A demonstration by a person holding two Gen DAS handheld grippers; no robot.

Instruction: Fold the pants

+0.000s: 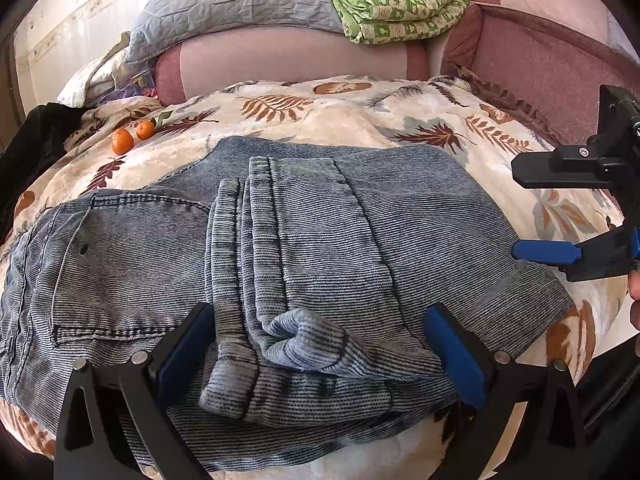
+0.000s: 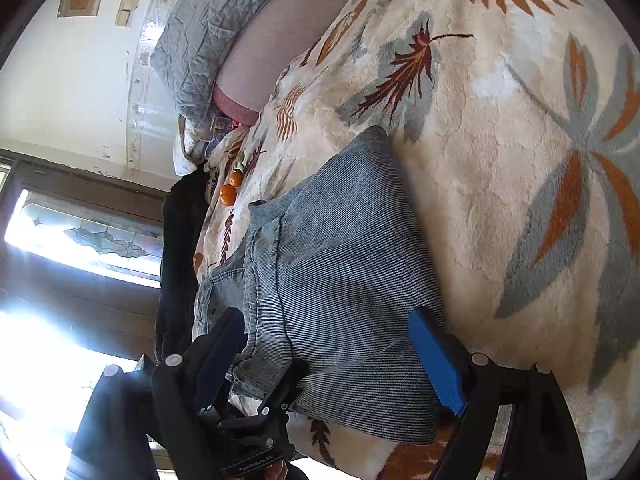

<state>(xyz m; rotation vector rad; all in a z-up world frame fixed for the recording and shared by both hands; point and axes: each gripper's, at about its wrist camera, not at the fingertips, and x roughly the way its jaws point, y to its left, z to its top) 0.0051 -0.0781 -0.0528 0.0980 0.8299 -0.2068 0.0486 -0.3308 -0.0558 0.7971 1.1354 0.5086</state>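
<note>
Blue-grey striped denim pants lie folded on a leaf-print blanket, the legs laid over the seat part. My left gripper stands wide open at the near edge, with a bunched cuff between its blue pads. The right gripper hovers open at the pants' right edge. In the right wrist view the pants run between the open right gripper's fingers; its blue pad sits beside the cloth's edge. The left gripper's black body rests on the pants there.
Two tangerines lie on the blanket at far left, near a black garment. A grey quilted pillow and a folded green blanket sit on the pink backrest. A bright glass door shows beyond the bed.
</note>
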